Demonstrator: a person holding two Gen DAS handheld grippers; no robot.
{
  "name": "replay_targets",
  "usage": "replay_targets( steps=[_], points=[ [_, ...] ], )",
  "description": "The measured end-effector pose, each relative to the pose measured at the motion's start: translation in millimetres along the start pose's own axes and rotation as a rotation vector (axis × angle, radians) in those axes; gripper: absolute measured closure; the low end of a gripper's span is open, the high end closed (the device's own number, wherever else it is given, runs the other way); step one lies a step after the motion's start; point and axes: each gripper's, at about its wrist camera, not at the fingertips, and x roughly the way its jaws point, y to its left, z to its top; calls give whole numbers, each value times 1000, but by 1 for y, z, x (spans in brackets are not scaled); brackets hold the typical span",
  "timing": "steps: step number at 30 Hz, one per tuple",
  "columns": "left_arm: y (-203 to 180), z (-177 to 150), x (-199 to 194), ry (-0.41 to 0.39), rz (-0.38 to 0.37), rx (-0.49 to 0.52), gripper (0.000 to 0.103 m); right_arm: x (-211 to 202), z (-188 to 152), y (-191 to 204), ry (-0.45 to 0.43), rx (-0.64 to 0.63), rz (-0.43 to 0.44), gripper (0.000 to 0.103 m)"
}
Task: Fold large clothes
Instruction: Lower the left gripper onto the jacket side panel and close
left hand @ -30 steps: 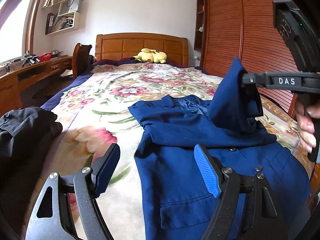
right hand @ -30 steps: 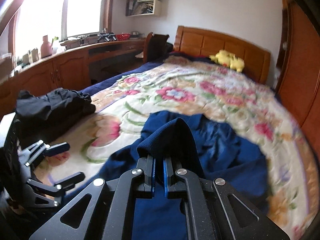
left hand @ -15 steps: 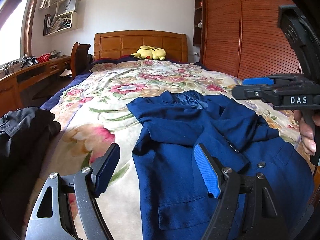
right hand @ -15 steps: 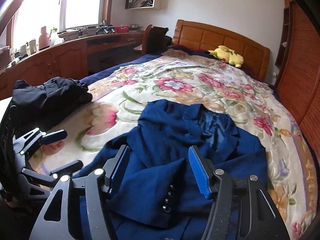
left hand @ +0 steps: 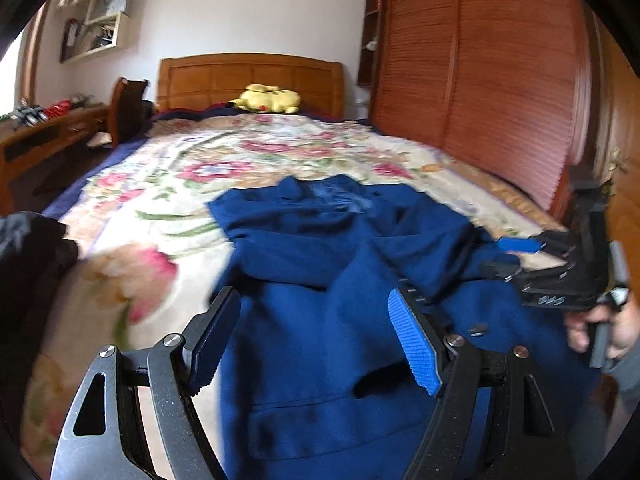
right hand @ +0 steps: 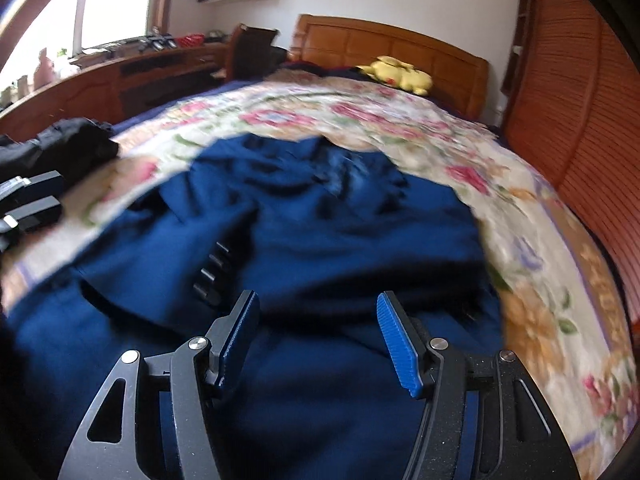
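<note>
A navy blue jacket (left hand: 320, 264) lies spread on the floral bedspread, collar toward the headboard, with one sleeve folded across its front. It also fills the right wrist view (right hand: 320, 232), where dark sleeve buttons (right hand: 212, 276) show. My left gripper (left hand: 316, 340) is open and empty just above the jacket's lower left part. My right gripper (right hand: 318, 340) is open and empty low over the jacket's right side; it shows in the left wrist view (left hand: 516, 256) at the right, held by a hand.
A black garment (right hand: 60, 148) lies bunched at the bed's left edge. A yellow plush toy (left hand: 266, 99) sits by the wooden headboard (left hand: 248, 76). A wooden wardrobe (left hand: 500, 60) runs along the right; a desk (right hand: 120, 76) and chair stand left.
My right gripper, shut on the raised sleeve a second ago, has opened and let it fall across the jacket, then dropped lower. My left gripper stayed open and shifted closer to the jacket.
</note>
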Motion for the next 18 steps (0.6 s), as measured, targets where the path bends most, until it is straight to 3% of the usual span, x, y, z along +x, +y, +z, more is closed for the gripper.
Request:
replay_targets(
  steps=[10, 18],
  points=[
    [-51, -1, 20, 33, -59, 102, 26, 11, -25, -19, 73, 66, -48, 40],
    [-80, 0, 41, 68, -112, 133, 26, 30, -29, -14, 104, 113, -17, 40]
  ],
)
